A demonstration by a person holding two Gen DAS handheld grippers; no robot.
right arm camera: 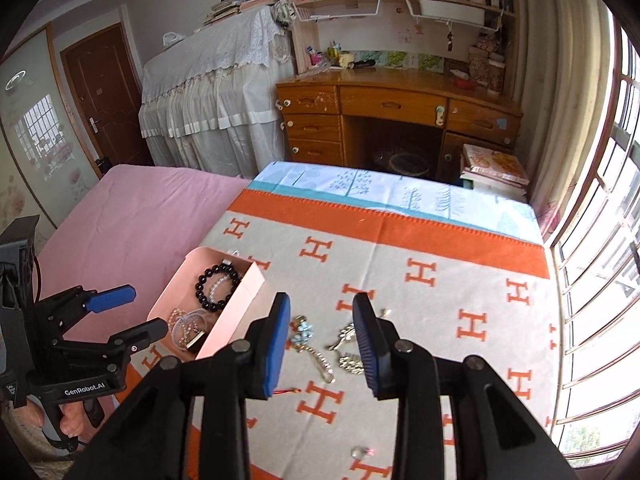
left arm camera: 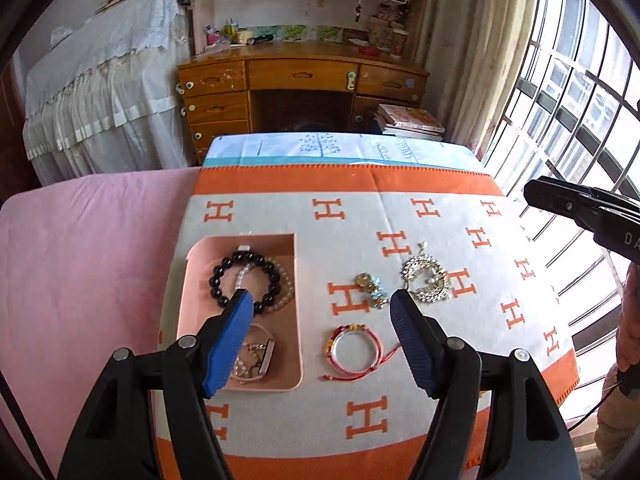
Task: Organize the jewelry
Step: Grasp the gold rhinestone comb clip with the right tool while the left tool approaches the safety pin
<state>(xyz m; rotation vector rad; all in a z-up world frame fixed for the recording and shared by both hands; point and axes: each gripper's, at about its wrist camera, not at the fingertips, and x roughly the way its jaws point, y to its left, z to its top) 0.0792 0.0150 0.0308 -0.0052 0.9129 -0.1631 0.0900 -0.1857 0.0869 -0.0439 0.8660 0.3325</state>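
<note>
Both grippers hang above the blanket with nothing in them: the left gripper has its fingers spread wide, and the right gripper has its fingers well apart too, though less so. In the left wrist view, the pink tray sits under and beyond the left finger, already holding a black bead bracelet, a pale bead strand and a small tangle of chain nearer the camera. Between the two left fingers lie a red cord bracelet, close in, and a small gold and blue piece farther out; a gold filigree brooch lies just beyond the right finger's tip. In the right wrist view the gold and blue piece and the brooch lie between and under that gripper's fingers. All these pieces look light and small. The cord bracelet seems soft and limp, likely to sag when lifted, so a pinch across its band on the side away from the trailing red tail should serve. The brooch looks stiff, thin and flat against soft cloth, with delicate openwork; gripping across its outer rim seems safer than squeezing the centre. The gold and blue piece looks jointed and may dangle.
</note>
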